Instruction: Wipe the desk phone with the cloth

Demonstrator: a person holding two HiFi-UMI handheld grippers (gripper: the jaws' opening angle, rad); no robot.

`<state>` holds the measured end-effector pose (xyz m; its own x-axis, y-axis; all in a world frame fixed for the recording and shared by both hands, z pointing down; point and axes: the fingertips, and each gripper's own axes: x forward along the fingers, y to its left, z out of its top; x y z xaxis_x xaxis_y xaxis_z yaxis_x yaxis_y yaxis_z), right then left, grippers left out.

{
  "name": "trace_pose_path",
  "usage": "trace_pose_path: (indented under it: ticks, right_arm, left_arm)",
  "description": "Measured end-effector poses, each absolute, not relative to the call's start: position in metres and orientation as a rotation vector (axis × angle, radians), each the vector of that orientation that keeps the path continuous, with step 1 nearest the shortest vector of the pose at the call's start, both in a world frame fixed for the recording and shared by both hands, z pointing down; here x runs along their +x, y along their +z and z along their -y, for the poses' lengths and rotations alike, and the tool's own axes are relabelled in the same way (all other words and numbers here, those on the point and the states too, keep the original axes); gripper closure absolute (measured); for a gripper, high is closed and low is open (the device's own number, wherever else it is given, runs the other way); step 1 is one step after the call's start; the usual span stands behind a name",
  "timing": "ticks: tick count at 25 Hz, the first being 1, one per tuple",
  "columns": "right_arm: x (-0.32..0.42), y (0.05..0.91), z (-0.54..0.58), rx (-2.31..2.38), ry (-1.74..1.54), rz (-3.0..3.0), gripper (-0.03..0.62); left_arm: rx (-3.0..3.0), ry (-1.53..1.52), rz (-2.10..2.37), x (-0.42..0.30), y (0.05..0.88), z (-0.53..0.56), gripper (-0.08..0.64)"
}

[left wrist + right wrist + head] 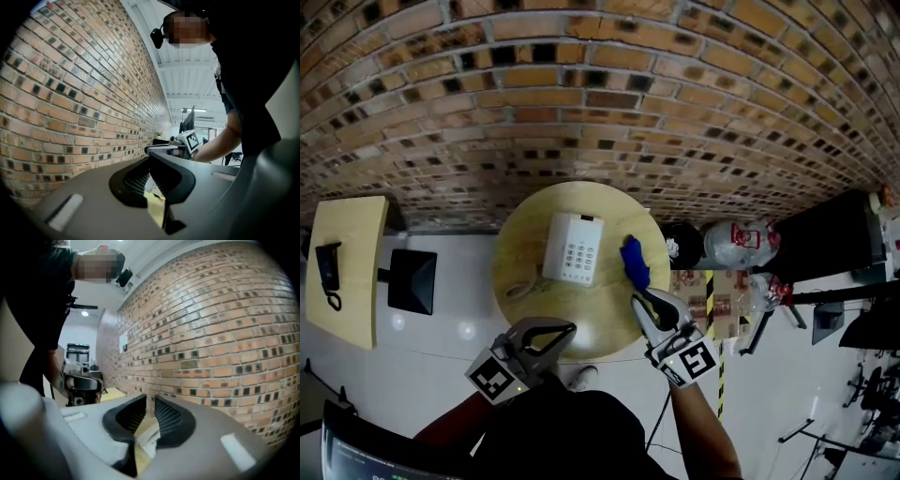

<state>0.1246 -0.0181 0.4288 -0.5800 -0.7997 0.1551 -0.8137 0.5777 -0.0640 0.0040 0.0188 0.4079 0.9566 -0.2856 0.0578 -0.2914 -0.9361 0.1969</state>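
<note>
Cloth pick-up not yet made: the blue cloth (pixel 635 263) lies on the round tabletop (pixel 520 234) just right of the desk phone (pixel 574 247); the right tool (pixel 639 300), narrowly open and empty, must widen and grip it, while the left tool (pixel 571 327) is closed on nothing.

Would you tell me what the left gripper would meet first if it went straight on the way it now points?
Most likely the right gripper: the left gripper points sideways at its fingers, which show straight ahead in its own view, though depth is unclear.
</note>
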Motion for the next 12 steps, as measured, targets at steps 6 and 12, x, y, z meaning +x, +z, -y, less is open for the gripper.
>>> trace_pose_path:
  ticks: [6, 12]
  right_arm:
    - [0.091, 0.39, -0.062, 1.263, 0.157, 2.823, 0.584]
    - [0.061, 0.376, -0.136, 1.118, 0.153, 2.899, 0.591]
  left_arm:
    - [2.928, 0.006, 0.478, 0.008, 0.387, -0.075, 0.571]
    - [2.953, -0.017, 0.49, 0.013, 0.37, -0.137, 0.571]
